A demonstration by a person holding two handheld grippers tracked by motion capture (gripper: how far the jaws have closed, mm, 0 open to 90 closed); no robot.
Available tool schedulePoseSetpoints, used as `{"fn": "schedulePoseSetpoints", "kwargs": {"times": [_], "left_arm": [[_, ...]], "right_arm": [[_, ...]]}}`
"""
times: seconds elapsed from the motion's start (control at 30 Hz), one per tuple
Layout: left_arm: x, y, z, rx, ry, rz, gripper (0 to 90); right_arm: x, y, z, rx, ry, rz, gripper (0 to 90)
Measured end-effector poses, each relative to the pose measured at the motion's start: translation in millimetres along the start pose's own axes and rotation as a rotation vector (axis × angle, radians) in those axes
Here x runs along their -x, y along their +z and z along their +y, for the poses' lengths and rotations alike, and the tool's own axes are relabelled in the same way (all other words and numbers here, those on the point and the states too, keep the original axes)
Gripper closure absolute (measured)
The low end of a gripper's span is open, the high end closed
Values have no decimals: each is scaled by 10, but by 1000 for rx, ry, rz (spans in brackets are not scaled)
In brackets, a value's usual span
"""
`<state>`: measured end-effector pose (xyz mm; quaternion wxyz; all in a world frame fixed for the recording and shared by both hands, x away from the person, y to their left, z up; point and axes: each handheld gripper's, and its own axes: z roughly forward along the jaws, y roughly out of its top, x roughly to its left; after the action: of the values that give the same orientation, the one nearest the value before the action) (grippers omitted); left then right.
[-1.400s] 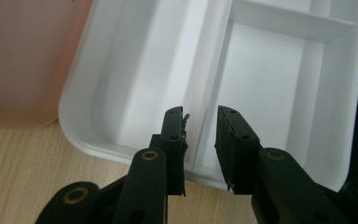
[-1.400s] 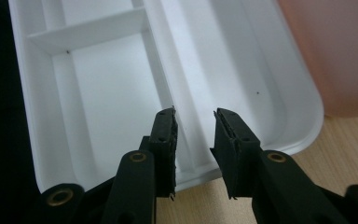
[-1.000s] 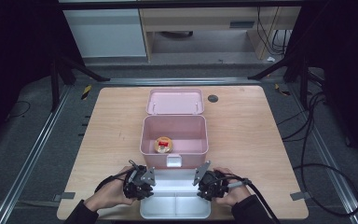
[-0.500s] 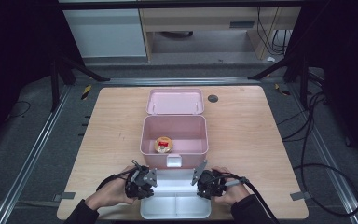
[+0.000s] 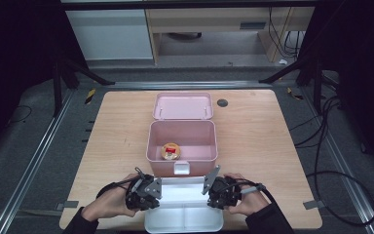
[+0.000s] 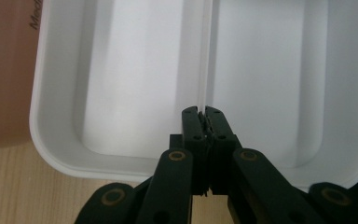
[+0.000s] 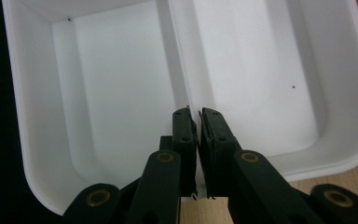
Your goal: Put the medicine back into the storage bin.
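A white two-compartment tray (image 5: 184,214) is seen at the bottom centre of the high view, at the near edge of the wooden worktop (image 5: 272,146). The left gripper (image 5: 148,191) is held at the tray's left side, and the right gripper (image 5: 214,187) at its right side, each in a hand entering from the bottom of the frame. In the left gripper view the fingers (image 6: 193,128) are brought together on the thin central divider (image 6: 205,60) of the tray, which runs up the middle of the frame. In the right gripper view the fingers (image 7: 214,133) are likewise pressed onto the divider (image 7: 177,56), with a narrow slit left between them; both pairs have just been closing. Just above the tray in the high view, at the centre of the frame, an open pink box (image 5: 182,141) is placed, with a small round tin (image 5: 170,151) inside. Its pink lid (image 5: 183,106) is laid just beyond it.
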<state>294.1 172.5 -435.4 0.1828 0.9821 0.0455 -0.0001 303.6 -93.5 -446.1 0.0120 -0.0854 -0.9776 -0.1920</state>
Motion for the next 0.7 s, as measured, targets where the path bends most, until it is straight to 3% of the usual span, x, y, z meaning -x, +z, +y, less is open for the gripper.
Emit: {"fn": "schedulePoseSetpoints", "kwargs": {"times": [0.37, 0.5, 0.7], "left_arm": [[49, -431, 161, 5, 23, -38, 893], [52, -673, 265, 6, 40, -10, 894], [-120, -996, 398, 7, 56, 22, 895]], "right_arm": [[-87, -440, 117, 28, -13, 36, 858], [-83, -672, 181, 47, -20, 27, 858], [54, -983, 300, 92, -38, 4, 859]]}}
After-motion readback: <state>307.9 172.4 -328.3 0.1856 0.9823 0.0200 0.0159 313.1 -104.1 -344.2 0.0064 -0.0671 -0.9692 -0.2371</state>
